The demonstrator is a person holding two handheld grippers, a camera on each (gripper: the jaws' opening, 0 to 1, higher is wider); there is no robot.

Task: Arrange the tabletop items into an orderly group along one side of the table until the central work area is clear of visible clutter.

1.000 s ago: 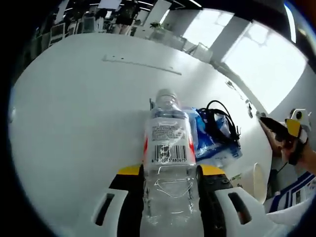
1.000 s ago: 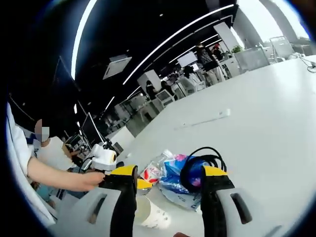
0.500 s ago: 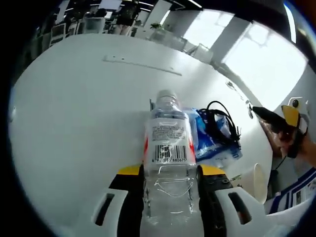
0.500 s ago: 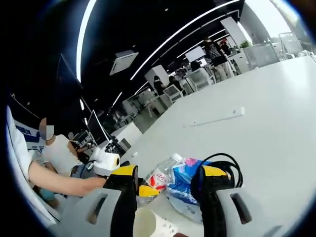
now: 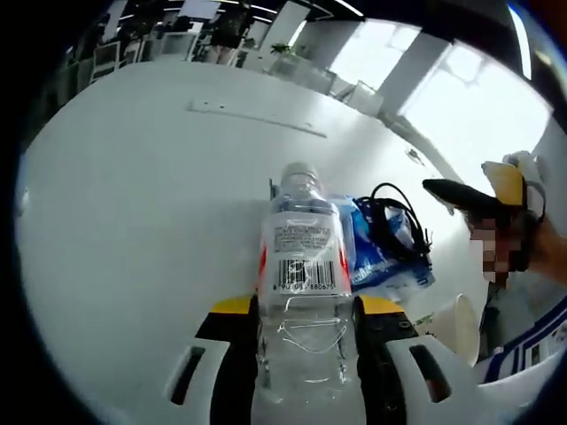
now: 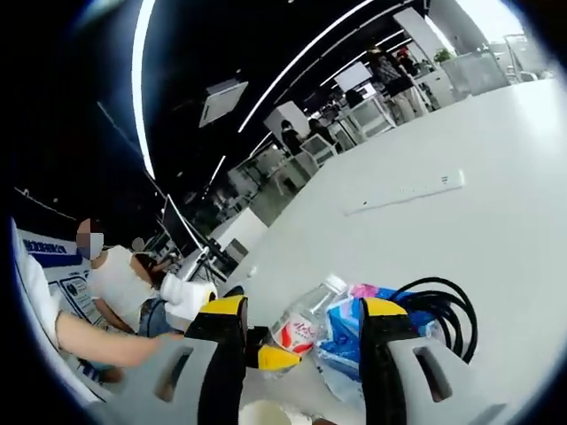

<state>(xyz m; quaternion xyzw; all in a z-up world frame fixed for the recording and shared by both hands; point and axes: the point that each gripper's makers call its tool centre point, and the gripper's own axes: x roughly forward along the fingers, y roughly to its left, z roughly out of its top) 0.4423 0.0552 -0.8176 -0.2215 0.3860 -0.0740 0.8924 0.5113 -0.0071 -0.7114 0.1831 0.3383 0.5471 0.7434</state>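
While the clear plastic water bottle with the white barcode label (image 5: 301,274) sits exactly where it did a second ago, clamped flat on the white desk (image 5: 133,204) between the left gripper (image 5: 301,329) and its yellow-tipped fingers (image 5: 232,306), the right gripper (image 6: 301,332) is the one on the move. It has lifted and swung up: in the left gripper view it now looms at 3 o'clock, higher than a second back. Its fingers are spread wide with nothing between them.

By my reading that means the bottle has reached its parking spot and the free hand is clearing off before the next pick.

Just beside the bottle, touching it at 2 o'clock, lies the blue-and-white plastic packet (image 5: 385,257) with a coiled black cable (image 5: 399,217) on top of it. In the right gripper view the same cluster shows: bottle (image 6: 306,323), packet (image 6: 345,341) and cable (image 6: 438,310). A white paper cup (image 5: 459,326) stands near the desk edge at 4 o'clock. A long white strip (image 5: 257,118) lies well apart at 12 o'clock.

The cup and the loose cable loops sit closest to any release path, so I'd judge those the snag risks.
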